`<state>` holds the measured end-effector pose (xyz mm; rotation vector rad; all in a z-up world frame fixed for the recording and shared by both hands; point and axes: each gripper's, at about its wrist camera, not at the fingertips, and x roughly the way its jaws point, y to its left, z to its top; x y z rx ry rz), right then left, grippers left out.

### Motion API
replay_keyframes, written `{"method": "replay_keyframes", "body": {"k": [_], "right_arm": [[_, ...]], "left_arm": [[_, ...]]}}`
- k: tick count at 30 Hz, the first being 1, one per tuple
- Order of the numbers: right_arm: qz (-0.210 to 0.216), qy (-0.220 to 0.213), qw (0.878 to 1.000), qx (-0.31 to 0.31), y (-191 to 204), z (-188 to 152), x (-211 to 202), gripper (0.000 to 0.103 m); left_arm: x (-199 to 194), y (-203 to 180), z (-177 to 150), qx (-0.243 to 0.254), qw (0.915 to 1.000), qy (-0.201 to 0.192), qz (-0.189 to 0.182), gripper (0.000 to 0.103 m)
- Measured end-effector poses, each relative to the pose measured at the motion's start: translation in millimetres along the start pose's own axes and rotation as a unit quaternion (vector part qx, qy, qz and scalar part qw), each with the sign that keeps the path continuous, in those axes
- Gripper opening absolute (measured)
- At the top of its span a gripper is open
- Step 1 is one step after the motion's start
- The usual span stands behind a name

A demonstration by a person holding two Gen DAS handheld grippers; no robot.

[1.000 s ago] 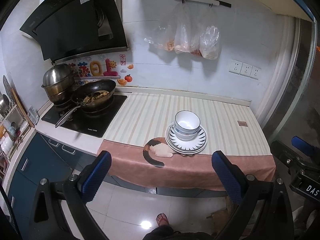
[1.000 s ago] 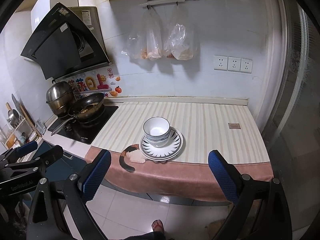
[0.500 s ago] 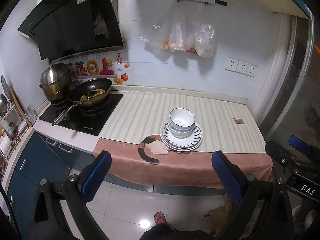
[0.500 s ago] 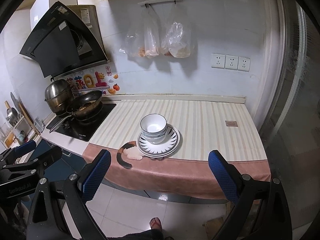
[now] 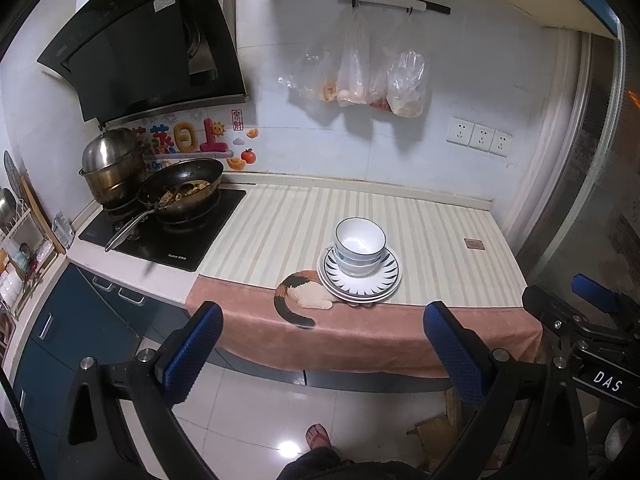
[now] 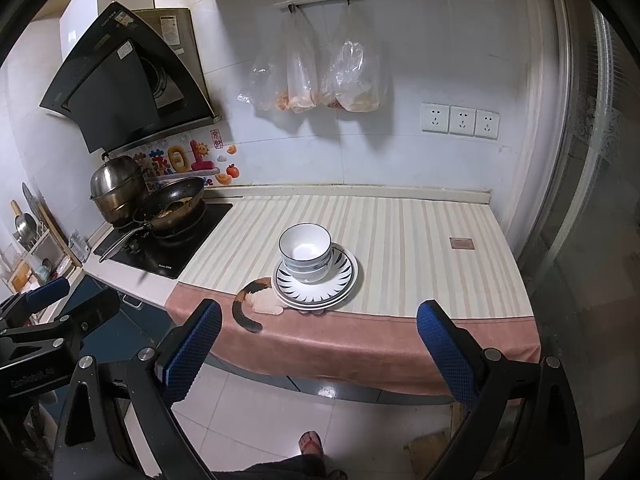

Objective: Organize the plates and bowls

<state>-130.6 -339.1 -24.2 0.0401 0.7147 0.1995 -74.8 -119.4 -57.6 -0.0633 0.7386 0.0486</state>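
White tiled wall (image 5: pixel 304 32), black hood (image 5: pixel 148 44) over the hob (image 5: pixel 188 236), glossy pale floor (image 6: pixel 352 420), blue cabinets (image 5: pixel 60 332).

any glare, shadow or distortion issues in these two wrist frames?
Left wrist: heavy fisheye bending at the edges, lamp glare on the floor tiles, bags cast soft wall shadows. Right wrist: same warp, floor glare, bowls sharp.

Your bowls (image 5: pixel 360 242) read white with a dark rim line; the plates (image 5: pixel 376 286) under them are white with black radial strokes. The cloth (image 5: pixel 440 256) on the tabletop is cream with beige stripes, its front band pink-brown (calico cat print (image 5: pixel 300 296) in orange, black, cream). Both your grippers carry blue textured pads (image 5: pixel 192 354) on black frames. The cabinet fronts (image 5: pixel 60 320) are navy.
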Motion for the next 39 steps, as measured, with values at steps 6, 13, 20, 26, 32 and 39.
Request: {"method": "replay_keyframes", "body": {"k": [6, 13, 20, 26, 32, 39], "right_arm": [[-0.001, -0.001, 1.000, 0.001, 2.3, -3.2, -2.9, 0.100], [0.000, -0.005, 1.000, 0.002, 4.6, -5.9, -7.3, 0.100], [0.002, -0.004, 1.000, 0.000, 6.2, -5.2, -10.5, 0.100], [0.004, -0.005, 1.000, -0.003, 5.8, -4.2, -10.6, 0.100], [0.005, -0.003, 1.000, -0.002, 8.8, -5.4, -10.7, 0.100], [0.010, 0.003, 1.000, -0.010, 12.4, -4.3, -3.7, 0.100]], "left_arm": [[0.9, 1.7, 0.2, 0.001, 1.0000, 0.000, -0.001, 0.103], [1.3, 3.2, 0.4, 0.001, 1.0000, 0.000, -0.002, 0.103], [0.6, 4.3, -0.3, 0.001, 1.0000, 0.000, -0.004, 0.103], [-1.5, 1.2, -2.1, -0.002, 1.0000, 0.002, -0.004, 0.103], [-7.2, -3.9, -9.1, -0.012, 0.9999, 0.003, 0.002, 0.103], [-7.0, -4.1, -11.5, -0.018, 0.9998, 0.002, 0.008, 0.103]]}}
